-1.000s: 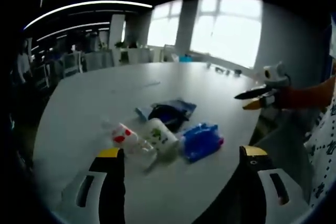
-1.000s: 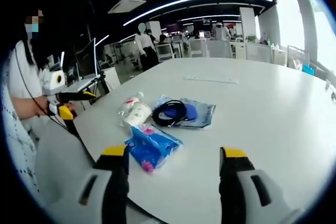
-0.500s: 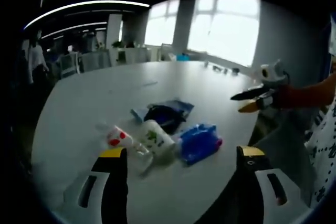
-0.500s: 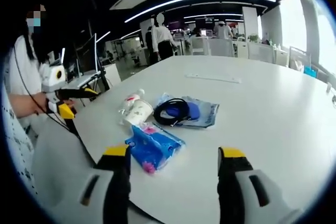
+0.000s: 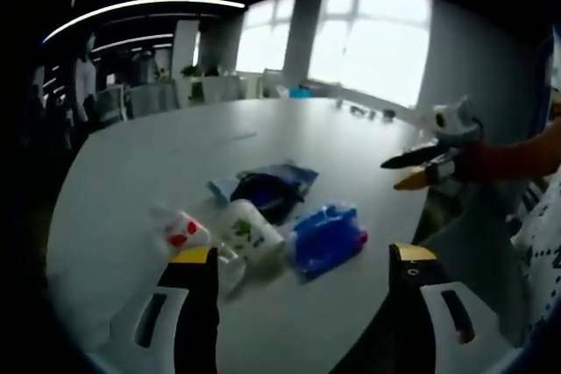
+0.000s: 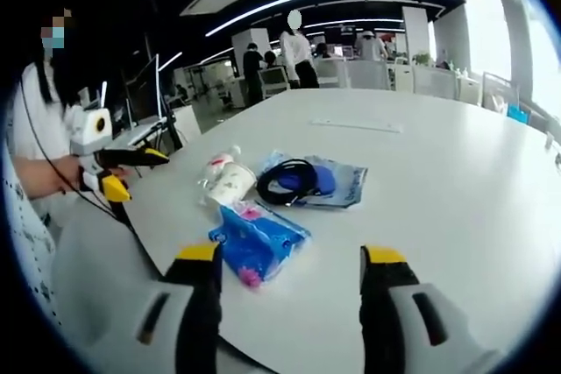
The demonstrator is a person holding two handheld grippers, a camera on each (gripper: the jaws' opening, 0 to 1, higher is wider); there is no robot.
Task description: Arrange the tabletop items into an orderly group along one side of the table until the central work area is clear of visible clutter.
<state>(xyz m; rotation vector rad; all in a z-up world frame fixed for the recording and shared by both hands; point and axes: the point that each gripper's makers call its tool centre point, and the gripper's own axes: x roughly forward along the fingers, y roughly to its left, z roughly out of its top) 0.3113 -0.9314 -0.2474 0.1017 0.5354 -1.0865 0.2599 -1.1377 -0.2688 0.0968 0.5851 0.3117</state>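
Observation:
On the white table (image 6: 456,172) lies a small cluster: a blue wipes pack (image 6: 256,243) (image 5: 324,236), a white paper cup with green print (image 5: 248,229) (image 6: 230,185) on its side, a clear bottle with a red label (image 5: 182,232) (image 6: 216,166), and a black cable coil (image 6: 289,183) on a blue pouch (image 6: 342,184) (image 5: 263,188). My left gripper (image 5: 302,260) is open, just short of the cluster. My right gripper (image 6: 289,258) is open too, its jaws on either side of the wipes pack's near end. Each gripper shows in the other's view, held off the table edge: the right gripper (image 5: 421,164) and the left gripper (image 6: 118,168).
A thin pale strip (image 6: 357,126) lies far across the table. A person's hand (image 6: 53,177) holds the left gripper beside the table edge. People stand (image 6: 298,50) among office desks and chairs (image 6: 429,85) in the background. Windows (image 5: 368,41) line the far wall.
Both views have shifted slightly with the hands. A person in the background has walked to the right. The items on the table have not moved.

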